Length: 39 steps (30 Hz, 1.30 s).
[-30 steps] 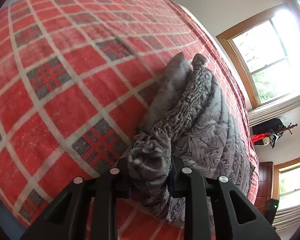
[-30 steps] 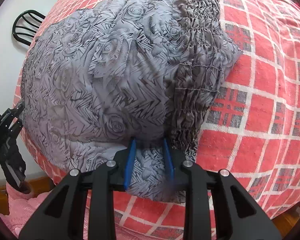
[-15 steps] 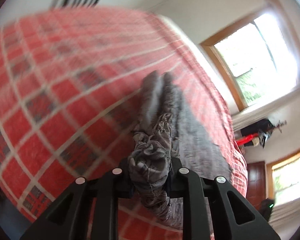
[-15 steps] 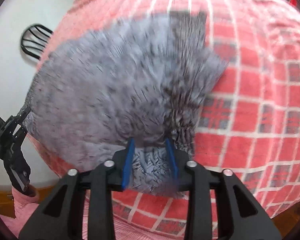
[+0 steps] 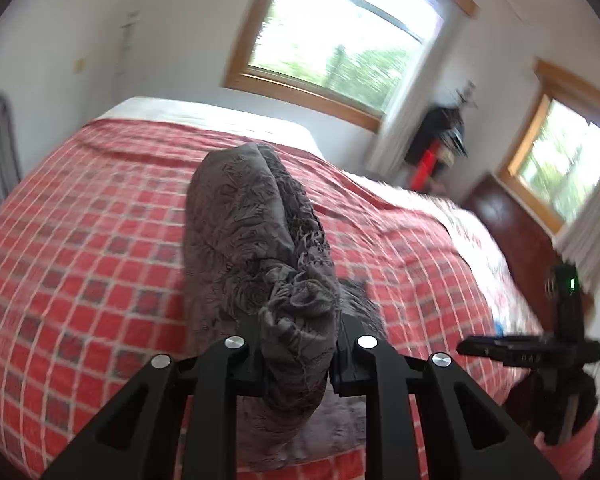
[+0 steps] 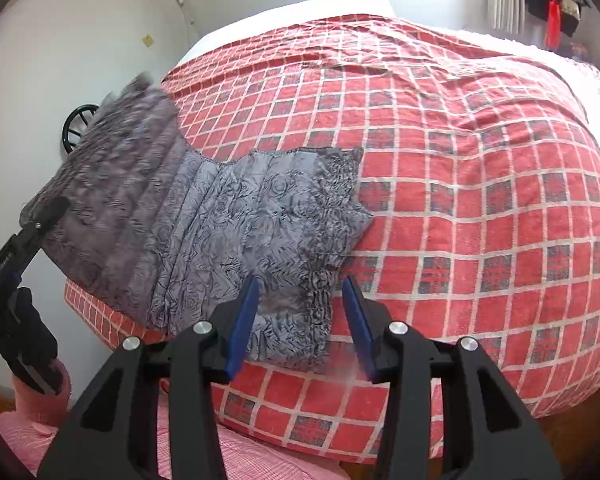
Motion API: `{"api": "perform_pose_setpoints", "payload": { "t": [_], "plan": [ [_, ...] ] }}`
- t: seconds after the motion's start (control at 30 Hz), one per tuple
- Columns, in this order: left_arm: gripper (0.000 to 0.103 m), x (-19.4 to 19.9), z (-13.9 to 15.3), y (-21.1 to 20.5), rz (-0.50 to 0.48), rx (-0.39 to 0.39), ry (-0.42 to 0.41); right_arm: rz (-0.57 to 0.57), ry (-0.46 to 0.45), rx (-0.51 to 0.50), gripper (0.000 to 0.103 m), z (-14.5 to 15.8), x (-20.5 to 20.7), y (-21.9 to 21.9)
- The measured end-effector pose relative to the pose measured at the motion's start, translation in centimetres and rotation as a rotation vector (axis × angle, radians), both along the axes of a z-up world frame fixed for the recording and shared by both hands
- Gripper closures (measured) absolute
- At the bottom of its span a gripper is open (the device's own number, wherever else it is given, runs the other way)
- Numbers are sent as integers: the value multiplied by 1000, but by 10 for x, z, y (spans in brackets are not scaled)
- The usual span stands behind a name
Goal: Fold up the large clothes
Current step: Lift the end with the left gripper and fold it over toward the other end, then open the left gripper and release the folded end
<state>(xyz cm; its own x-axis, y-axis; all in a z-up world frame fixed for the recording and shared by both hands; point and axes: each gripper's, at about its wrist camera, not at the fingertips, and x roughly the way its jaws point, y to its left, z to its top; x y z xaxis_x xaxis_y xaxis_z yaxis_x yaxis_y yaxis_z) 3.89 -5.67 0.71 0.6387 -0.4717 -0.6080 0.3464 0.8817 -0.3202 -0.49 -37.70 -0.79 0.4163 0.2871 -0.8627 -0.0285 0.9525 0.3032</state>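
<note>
The left claw [image 5: 298,354] pointed downward at a slant, its black fingers [image 5: 236,364] clamped on a bunched fold of grey patterned garment [image 5: 256,248]. The right claw [image 6: 300,320] tilted more steeply down, its blue-padded jaws parted with nothing pressed between them. At the left edge of the right wrist view, a dark-gloved hand [image 6: 24,340] gripped the left claw's handle.
</note>
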Motion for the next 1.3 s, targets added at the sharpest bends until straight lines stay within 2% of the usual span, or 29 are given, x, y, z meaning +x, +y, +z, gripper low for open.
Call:
{"api": "perform_pose_setpoints", "payload": {
  "t": [0.17,0.43,0.7,1.0,1.1,1.23,1.3],
  "plan": [
    [83,1,-19,-58,-133,66,43,-36,19,8,59,-9,-9,-11],
    [82,4,-64,-103,-232,125,158,-72,54,17,59,-26,-14,-26],
    [82,10,-108,-126,-277,141,259,-70,86,13,58,-39,-11,-26],
    [80,8,-139,-134,-299,182,269,-73,114,26,58,-49,-6,-25],
    [77,11,-134,-126,-316,131,292,-67,118,33,58,-49,2,-23],
    [71,12,-116,-107,-359,37,337,-38,102,54,43,-40,17,-16],
    [67,7,-100,-90,-387,-32,348,-11,98,70,41,-35,26,-9]
  ]
}}
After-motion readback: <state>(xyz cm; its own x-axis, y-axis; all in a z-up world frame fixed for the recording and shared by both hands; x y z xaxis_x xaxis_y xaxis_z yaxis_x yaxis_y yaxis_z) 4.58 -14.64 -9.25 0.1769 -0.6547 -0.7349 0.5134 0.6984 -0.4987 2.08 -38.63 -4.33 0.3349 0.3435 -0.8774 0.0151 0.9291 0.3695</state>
